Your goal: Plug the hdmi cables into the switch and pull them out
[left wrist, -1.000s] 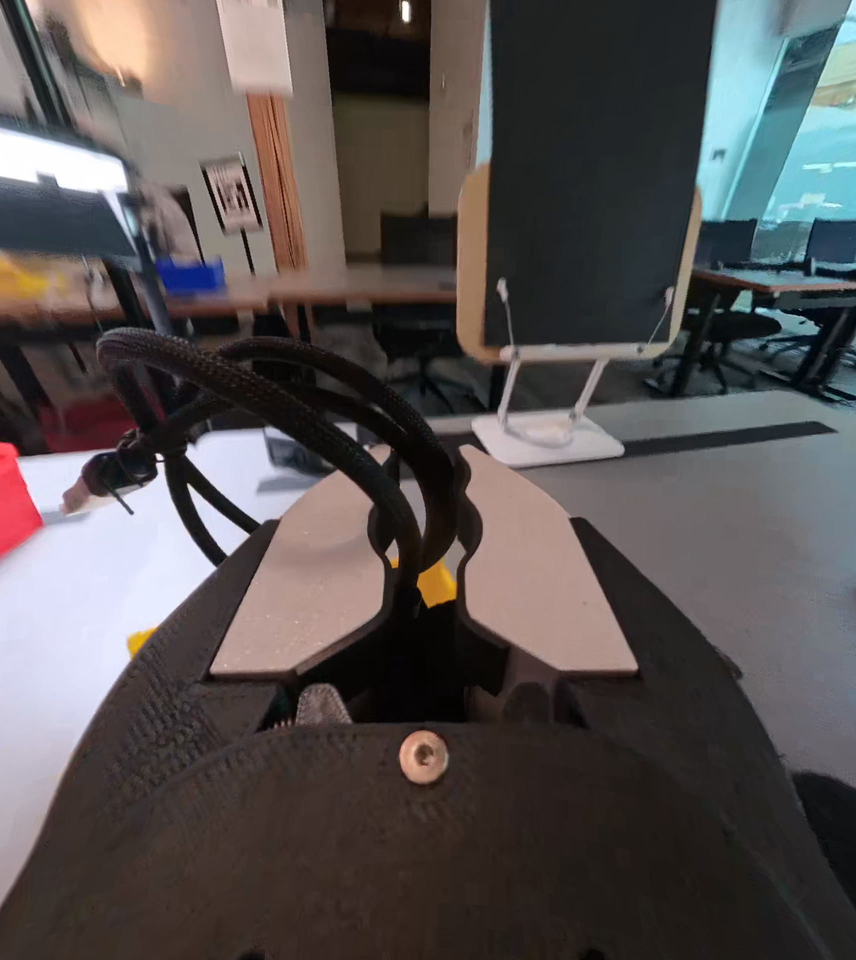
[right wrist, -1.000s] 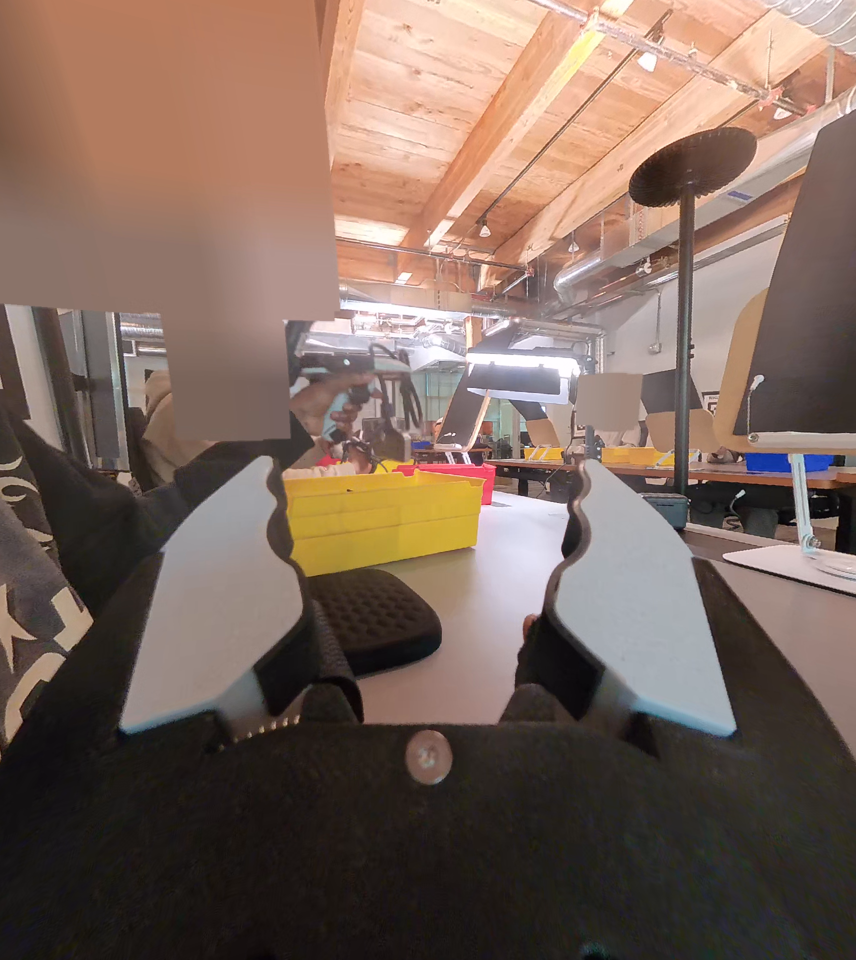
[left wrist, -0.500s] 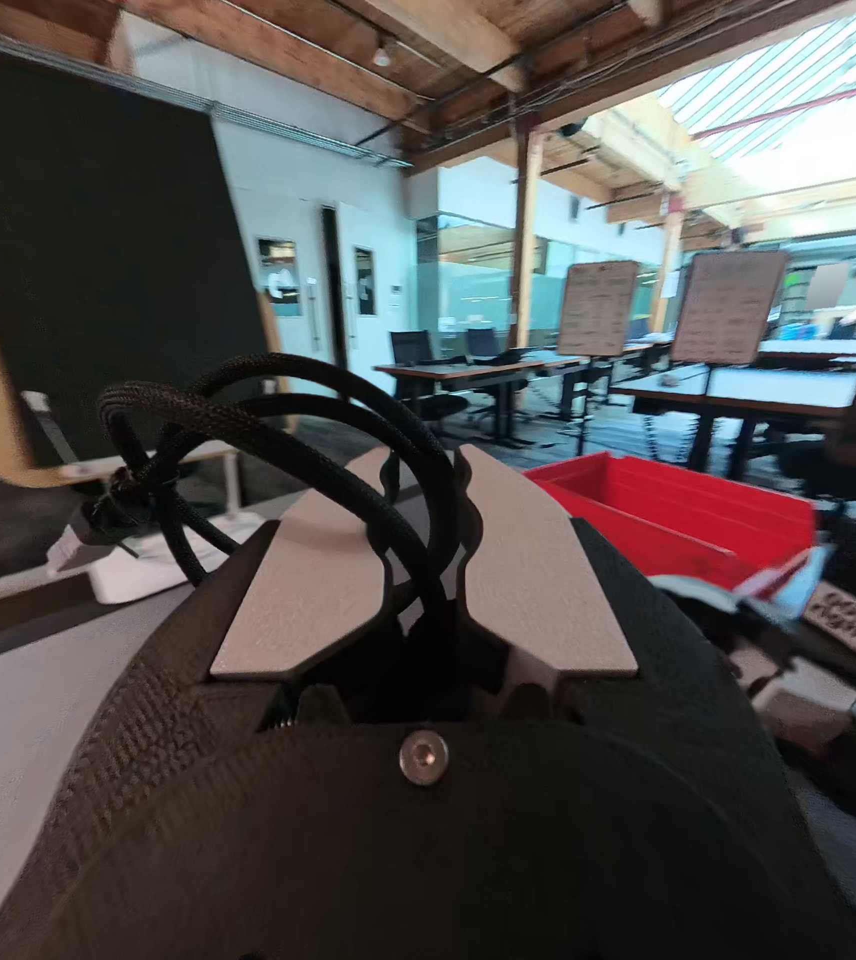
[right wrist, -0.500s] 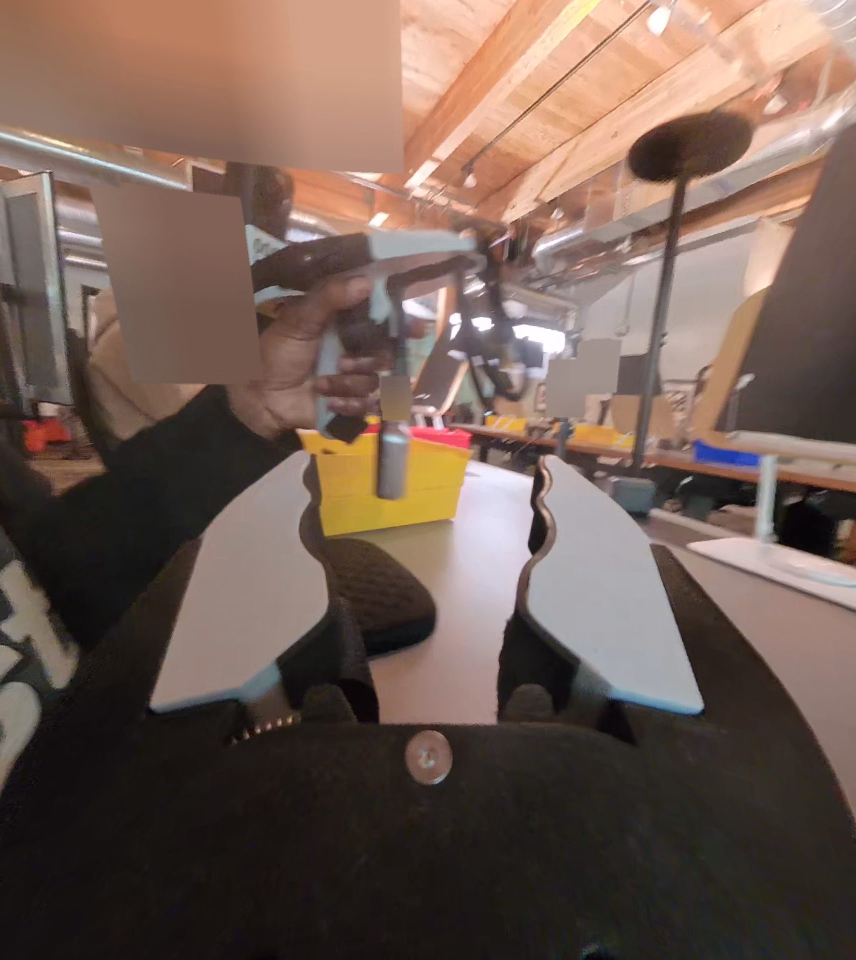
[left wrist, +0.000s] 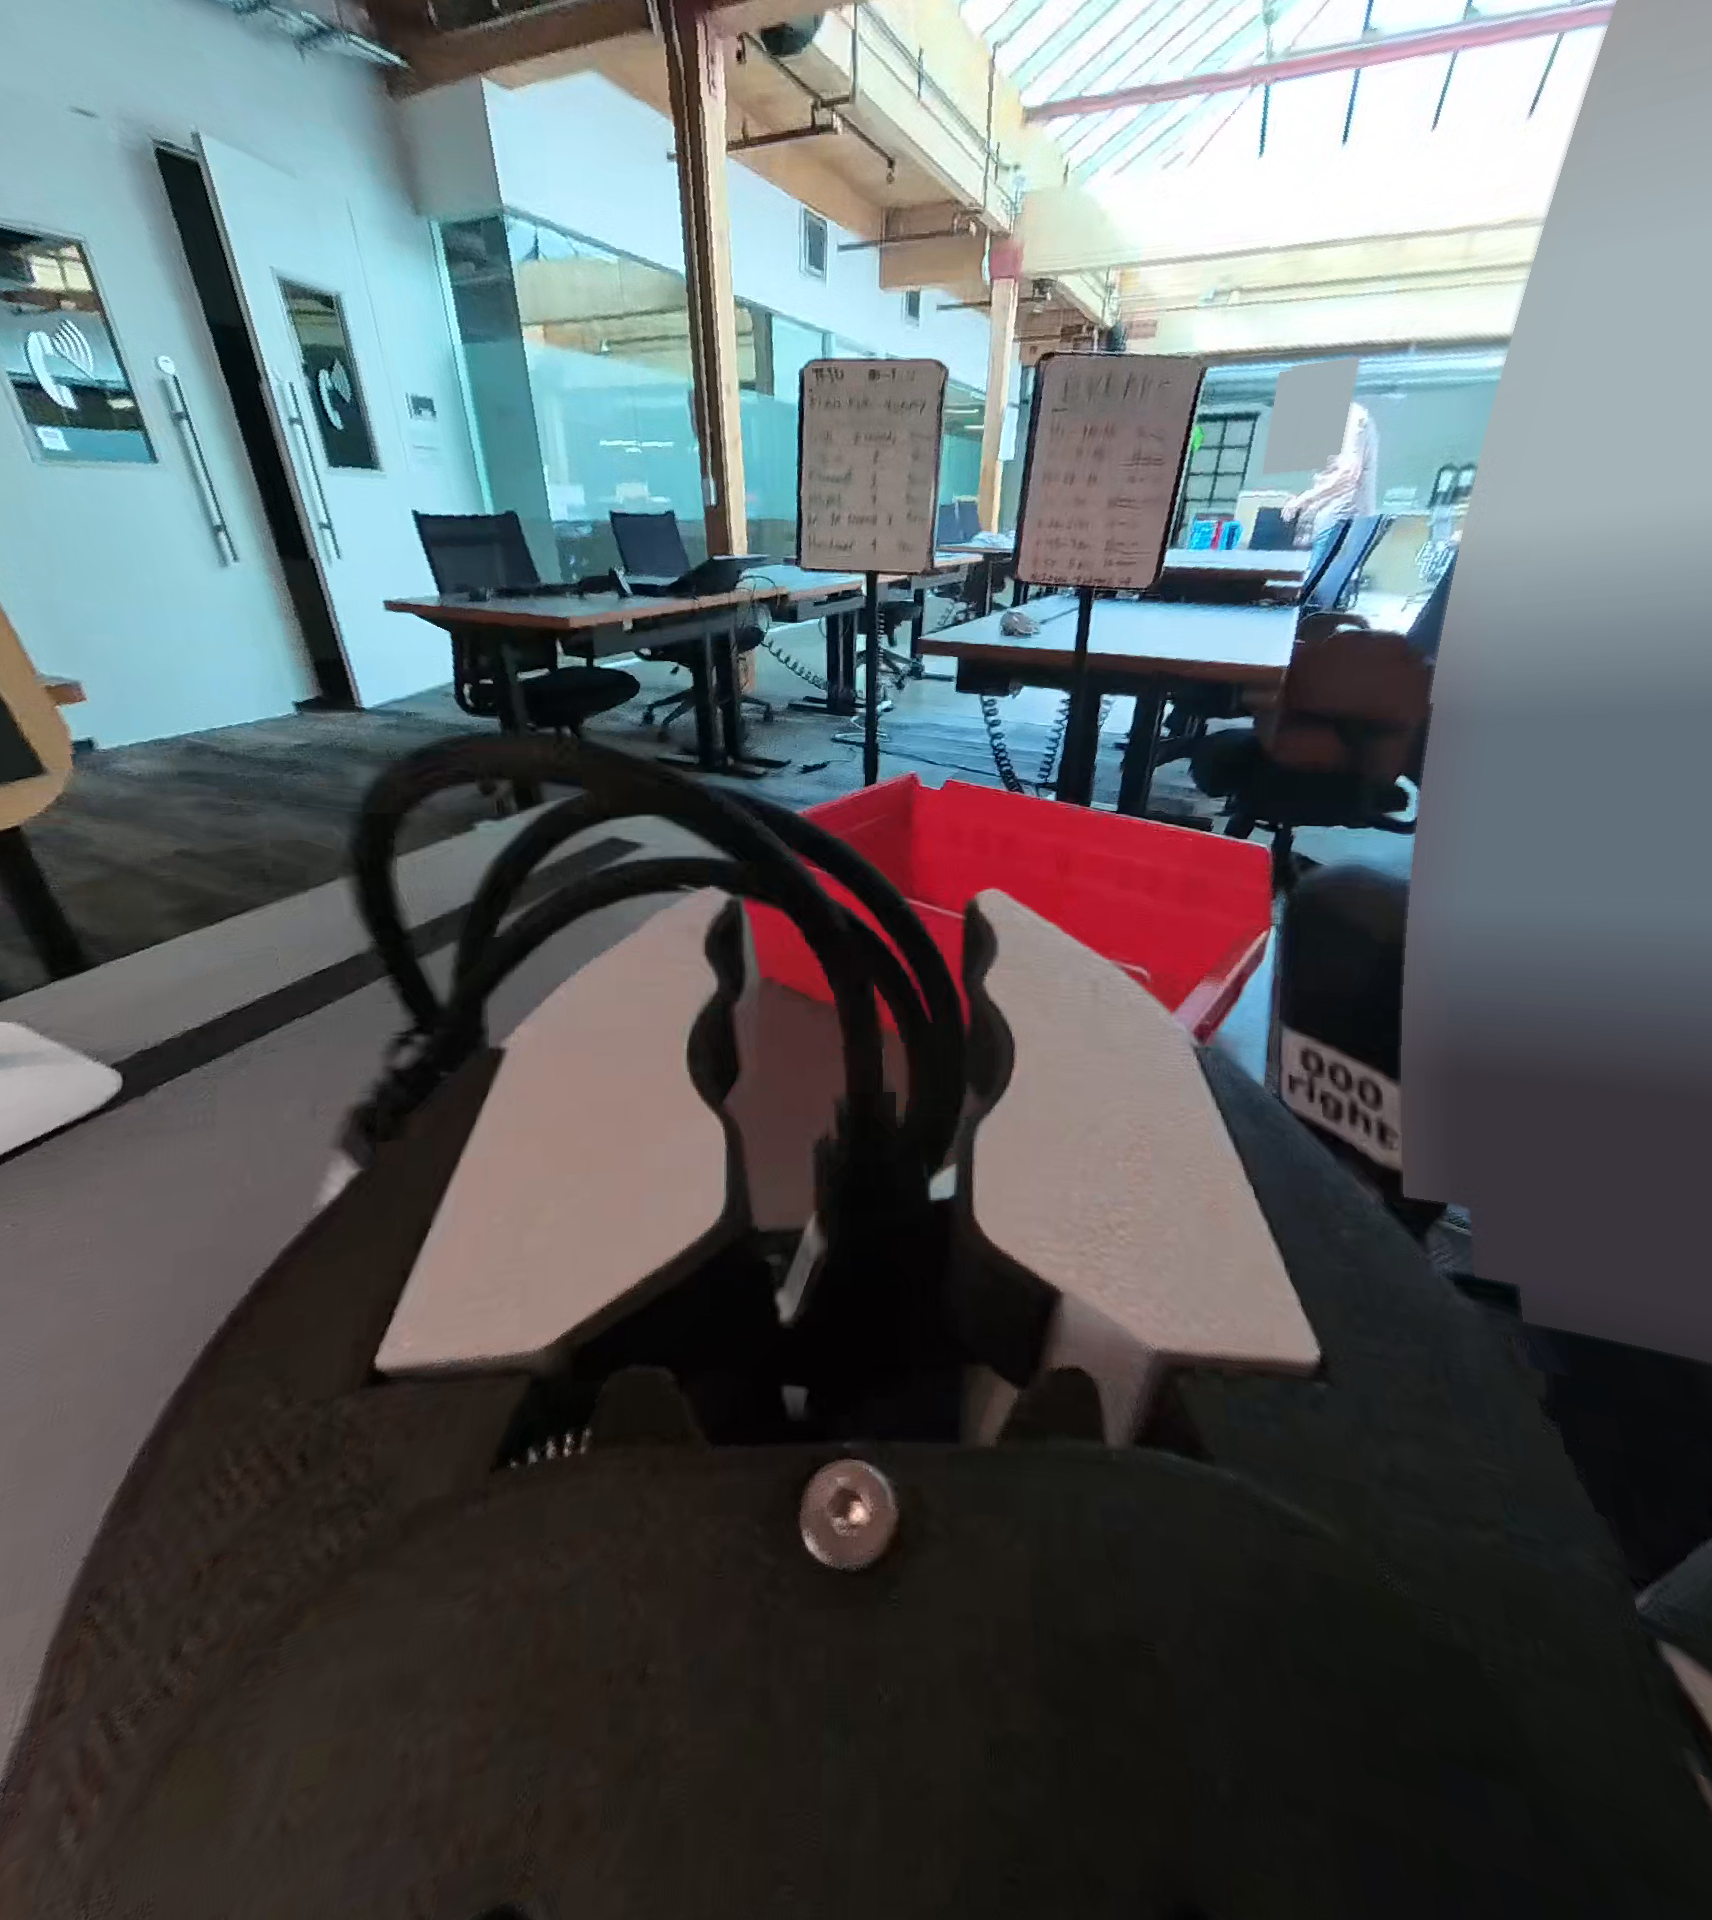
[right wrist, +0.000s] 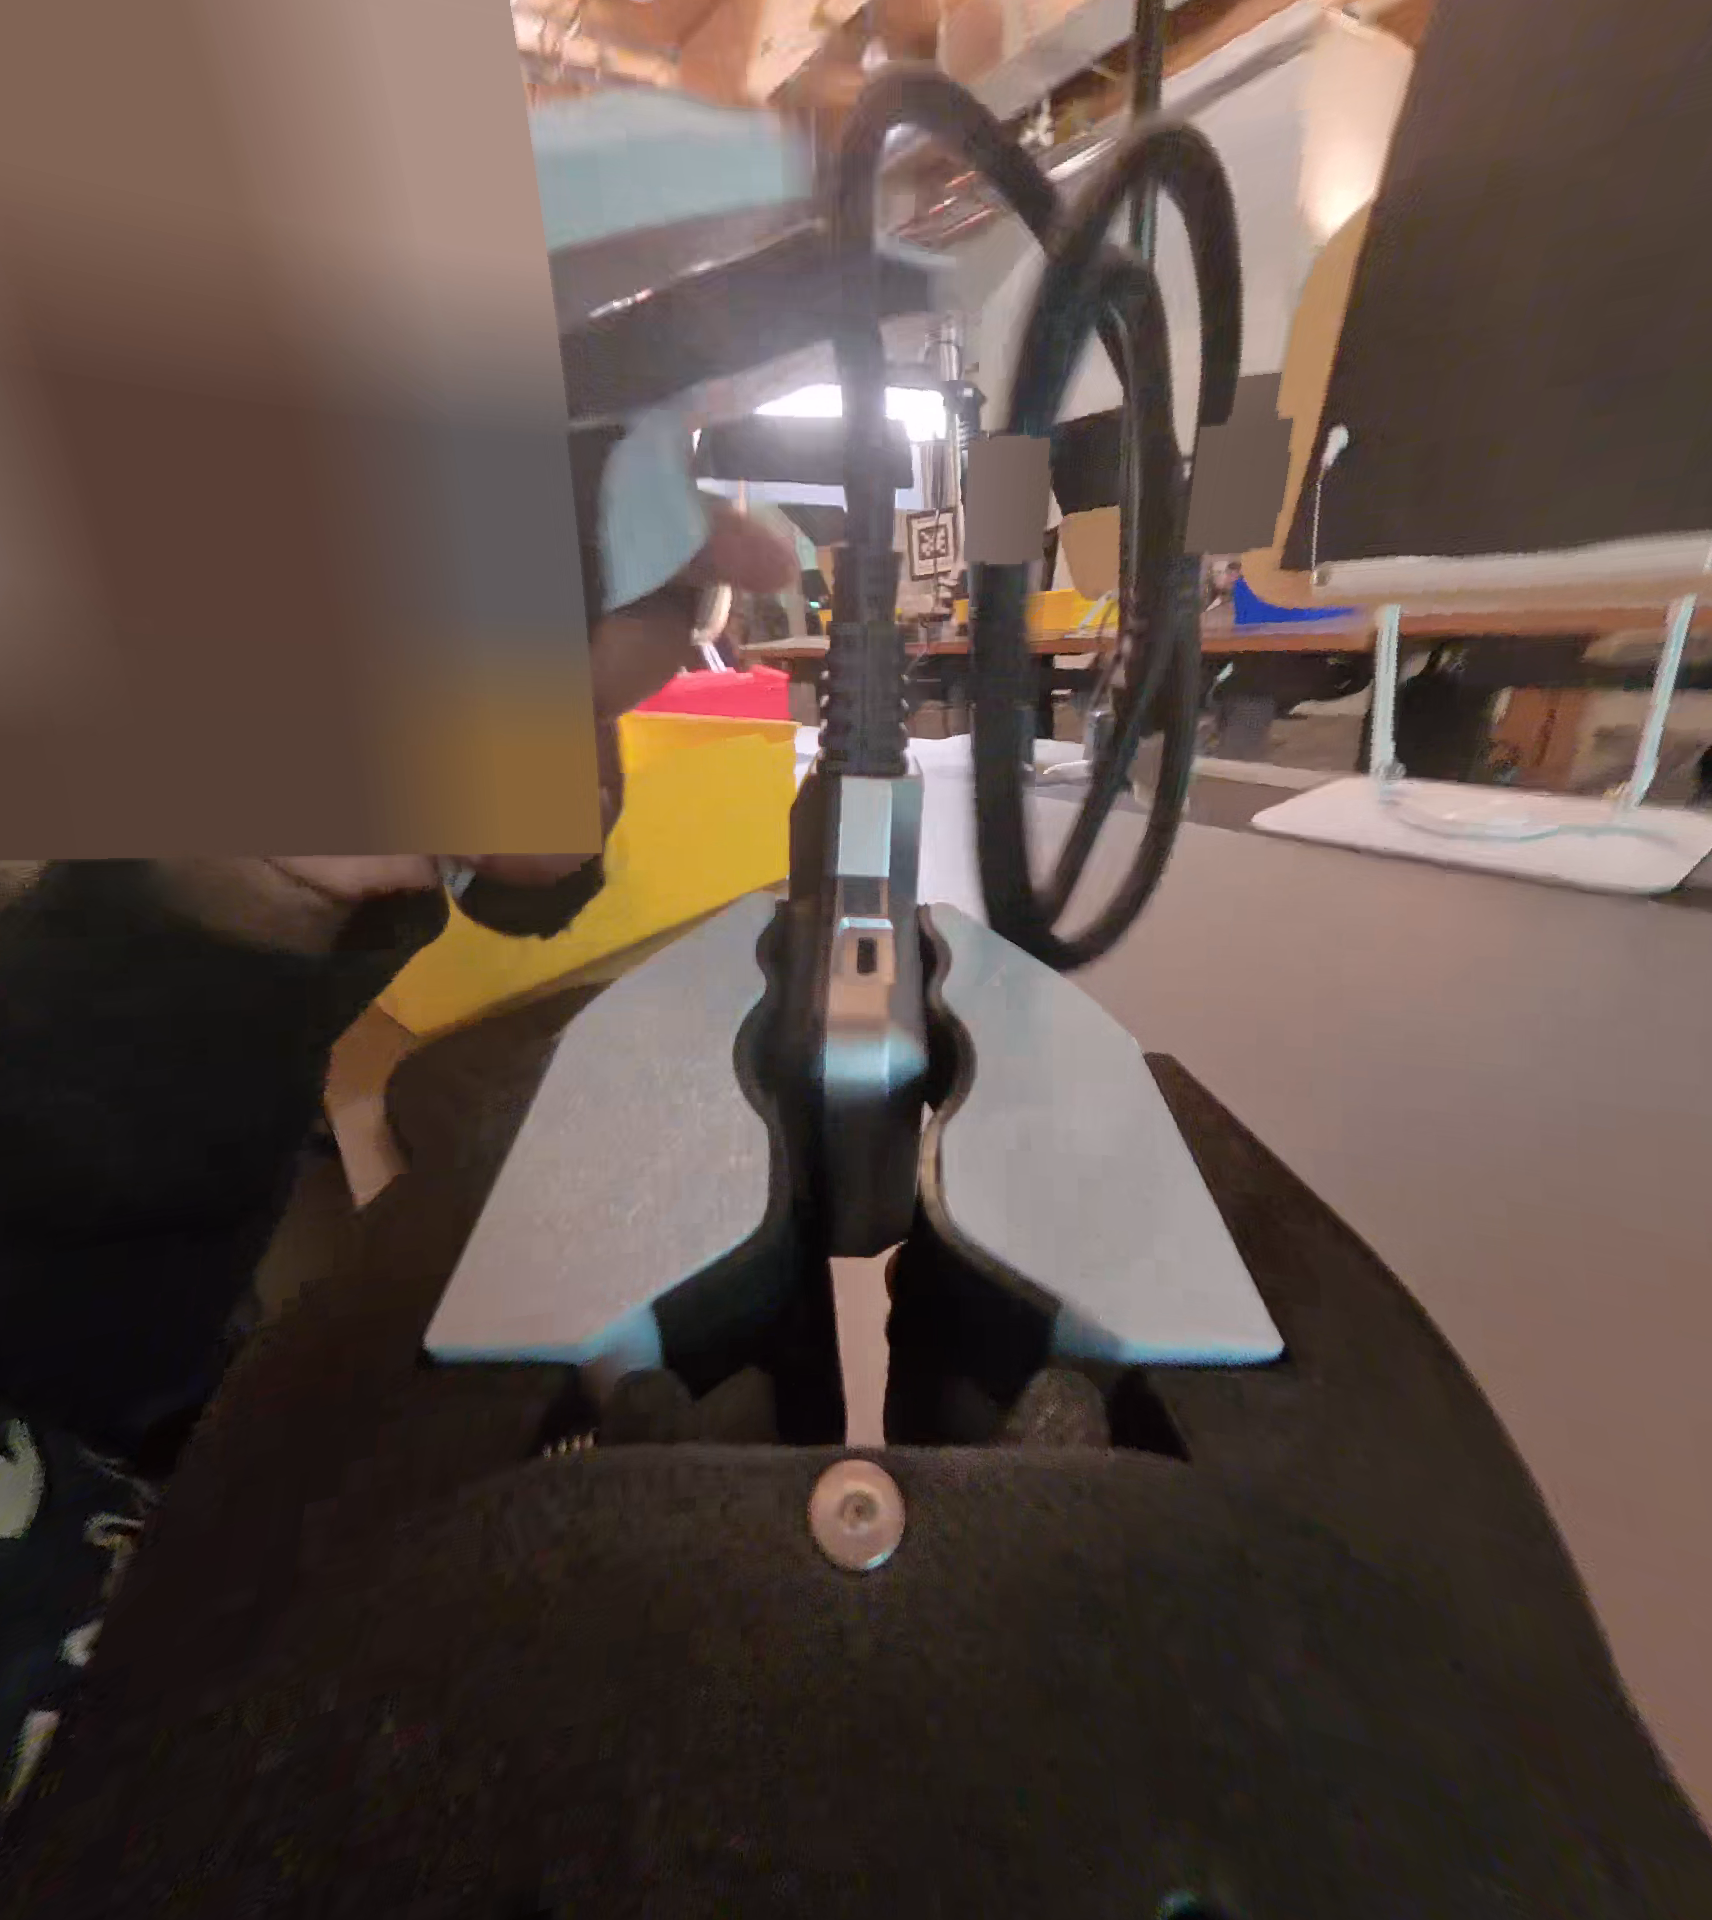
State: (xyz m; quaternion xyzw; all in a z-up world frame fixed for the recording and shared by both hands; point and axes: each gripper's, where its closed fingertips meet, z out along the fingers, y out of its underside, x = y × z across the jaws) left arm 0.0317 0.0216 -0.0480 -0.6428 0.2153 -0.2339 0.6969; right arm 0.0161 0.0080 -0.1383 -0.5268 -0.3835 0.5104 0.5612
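Right gripper (right wrist: 850,997) had closed onto HDMI plug (right wrist: 857,997) | left gripper (left wrist: 852,997) spread, cable (left wrist: 623,831) loose between | handover; switch unseen, locate next.

The left gripper (left wrist: 857,1049), a black textured body with two pale grey flat fingers (left wrist: 592,1164), points level toward twelve o'clock with its jaws parted by a clear gap; loops of black braided cable (left wrist: 623,831) pass loosely between them, no finger pressing in.

The right gripper (right wrist: 847,1049), of the same black-and-grey build, tilts slightly upward toward twelve o'clock, its jaws drawn in tight on the silver and black plug (right wrist: 867,997) of that cable, gripping it from both sides. At its nine o'clock, a black sleeve (right wrist: 104,1091) of the person reaches across.
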